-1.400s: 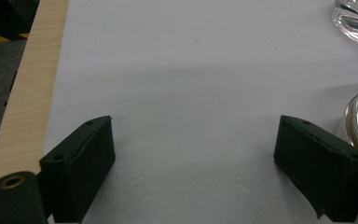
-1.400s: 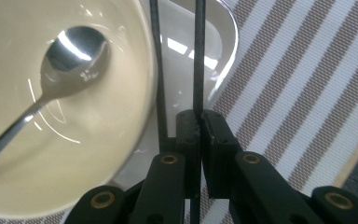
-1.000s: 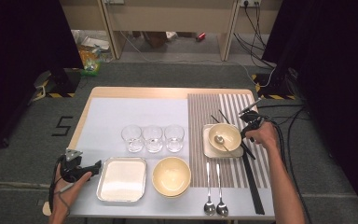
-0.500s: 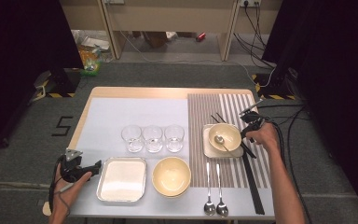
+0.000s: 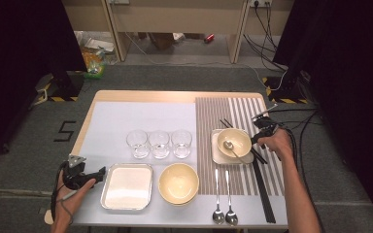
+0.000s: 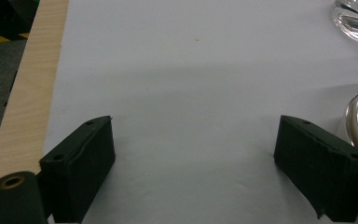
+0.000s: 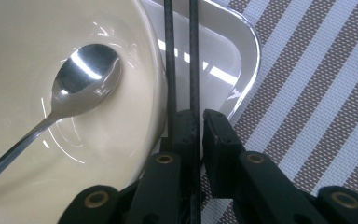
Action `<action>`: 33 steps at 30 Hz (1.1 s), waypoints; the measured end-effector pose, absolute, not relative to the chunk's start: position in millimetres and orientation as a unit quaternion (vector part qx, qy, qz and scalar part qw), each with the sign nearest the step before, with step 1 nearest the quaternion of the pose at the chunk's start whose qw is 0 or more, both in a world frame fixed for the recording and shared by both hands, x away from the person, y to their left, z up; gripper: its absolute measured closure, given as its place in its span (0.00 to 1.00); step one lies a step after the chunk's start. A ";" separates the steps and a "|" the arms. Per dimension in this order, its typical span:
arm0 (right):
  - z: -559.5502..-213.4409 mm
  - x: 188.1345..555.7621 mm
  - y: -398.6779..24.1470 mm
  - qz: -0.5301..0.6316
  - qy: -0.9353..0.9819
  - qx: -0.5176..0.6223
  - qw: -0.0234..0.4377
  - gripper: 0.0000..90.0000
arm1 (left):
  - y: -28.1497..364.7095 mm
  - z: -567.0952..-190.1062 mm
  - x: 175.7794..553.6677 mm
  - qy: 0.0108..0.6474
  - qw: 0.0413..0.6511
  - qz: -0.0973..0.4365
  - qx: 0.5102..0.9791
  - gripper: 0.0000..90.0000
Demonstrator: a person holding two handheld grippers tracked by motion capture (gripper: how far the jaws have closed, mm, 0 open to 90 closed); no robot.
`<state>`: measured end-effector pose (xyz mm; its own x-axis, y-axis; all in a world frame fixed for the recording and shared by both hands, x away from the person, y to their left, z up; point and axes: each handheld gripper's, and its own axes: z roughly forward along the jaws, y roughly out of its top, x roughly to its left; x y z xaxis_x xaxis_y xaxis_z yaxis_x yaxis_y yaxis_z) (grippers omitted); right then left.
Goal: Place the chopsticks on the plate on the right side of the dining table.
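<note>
The pair of thin black chopsticks [image 7: 182, 56] is lying across the white square plate [image 7: 235, 56], just beside the cream ceramic bowl [image 7: 28, 154]. Stiff, light and slippery, they seem best pinched together mid-length. The right gripper [image 7: 193, 123] is loosening, jaws narrow, chopsticks between them. The left gripper [image 6: 193, 163] is resting wide, holding nothing.

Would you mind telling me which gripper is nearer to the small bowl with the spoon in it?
The right. The right gripper is just beside the small bowl, at its right rim. The left gripper sits far across the table, left of the steel tray.
</note>
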<state>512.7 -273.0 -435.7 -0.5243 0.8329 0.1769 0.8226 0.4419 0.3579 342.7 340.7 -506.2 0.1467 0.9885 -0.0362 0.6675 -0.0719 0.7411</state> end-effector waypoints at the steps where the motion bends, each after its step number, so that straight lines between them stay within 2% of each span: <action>1: -435.5 512.0 -273.6 0.204 0.848 0.490 0.011 0.91 | 340.8 -506.1 342.7 0.602 0.317 0.252 0.688 0.13; 13: -427.9 508.3 -289.5 0.213 0.831 0.512 0.044 0.85 | 340.7 -506.1 342.8 0.602 0.317 0.252 0.688 0.13; 33: -442.7 519.3 -278.4 0.217 0.838 0.500 0.034 0.81 | 340.8 -506.1 342.8 0.602 0.316 0.252 0.688 0.13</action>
